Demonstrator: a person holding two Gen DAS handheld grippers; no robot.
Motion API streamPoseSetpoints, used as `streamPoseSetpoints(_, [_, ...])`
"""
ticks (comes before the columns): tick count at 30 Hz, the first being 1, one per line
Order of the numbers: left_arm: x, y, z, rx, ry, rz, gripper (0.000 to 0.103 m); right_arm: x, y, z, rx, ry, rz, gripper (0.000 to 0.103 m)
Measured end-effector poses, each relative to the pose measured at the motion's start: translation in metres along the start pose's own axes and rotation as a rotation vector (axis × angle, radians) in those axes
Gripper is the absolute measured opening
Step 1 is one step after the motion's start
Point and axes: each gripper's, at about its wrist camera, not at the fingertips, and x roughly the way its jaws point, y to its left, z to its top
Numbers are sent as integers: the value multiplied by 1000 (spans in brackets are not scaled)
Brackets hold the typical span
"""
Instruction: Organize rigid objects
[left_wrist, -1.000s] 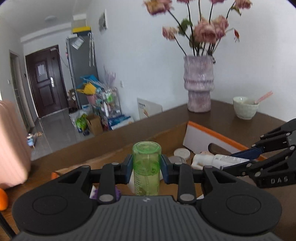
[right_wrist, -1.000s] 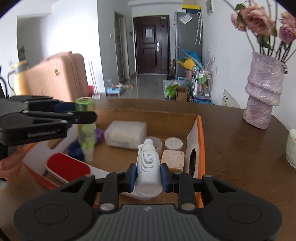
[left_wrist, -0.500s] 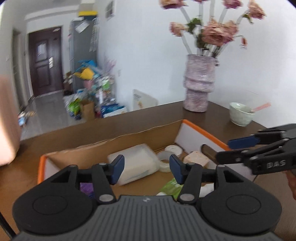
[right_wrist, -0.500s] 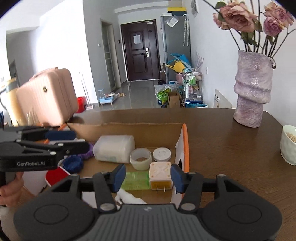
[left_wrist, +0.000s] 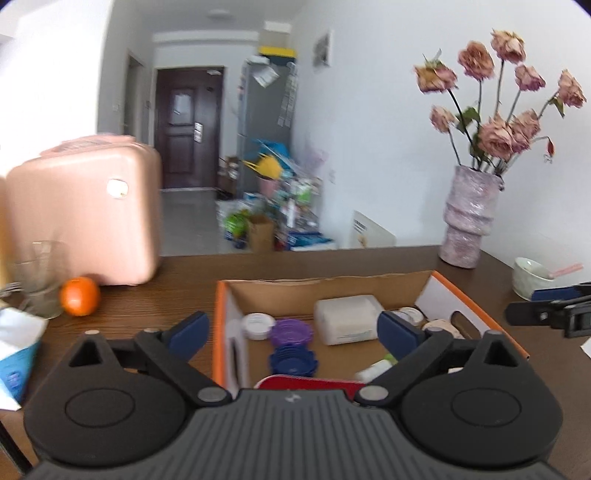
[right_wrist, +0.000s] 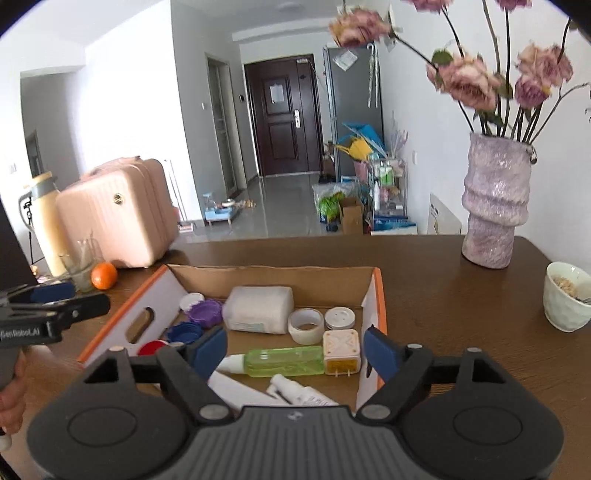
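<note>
**Both tools open above the sorting box**

The left tool (left_wrist: 291, 330) is spread wide with nothing between its blue pads, hovering over the near left end of the cardboard box (left_wrist: 325, 282). The right tool (right_wrist: 295, 349) is likewise open and empty (its pads frame the box's near right part).

Inside the box, the green bottle (right_wrist: 282, 361) lies on its side, its base touching the white plug adapter (right_wrist: 340, 350). A white tube (right_wrist: 301, 393) lies just in front of them. Further back sit a tape roll (right_wrist: 306, 325), a round white lid (right_wrist: 340, 317) and a white rectangular container (right_wrist: 258, 308). Purple and blue caps (right_wrist: 203, 310) cluster at the left end.

On the tabletop (right_wrist: 443, 295) beyond stand a vase (right_wrist: 495, 206), a bowl (right_wrist: 567, 295) and an orange (right_wrist: 104, 275).
</note>
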Motion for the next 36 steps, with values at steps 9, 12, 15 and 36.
streamPoseSetpoints(9, [-69, -8, -20, 9, -180, 139, 103, -66, 18, -44, -8, -347, -70, 103])
streamPoseSetpoints(12, [-86, -11, -25, 12, -193, 129, 103, -75, 18, -53, 10, -342, -73, 103])
streamPoseSetpoints(15, [-100, -14, -29, 30, -214, 134, 103, -82, 19, -59, 1, -348, -74, 103])
streamPoseSetpoints(36, [-185, -22, -76, -3, -227, 89, 103, -157, 49, -114, -42, -400, -88, 103])
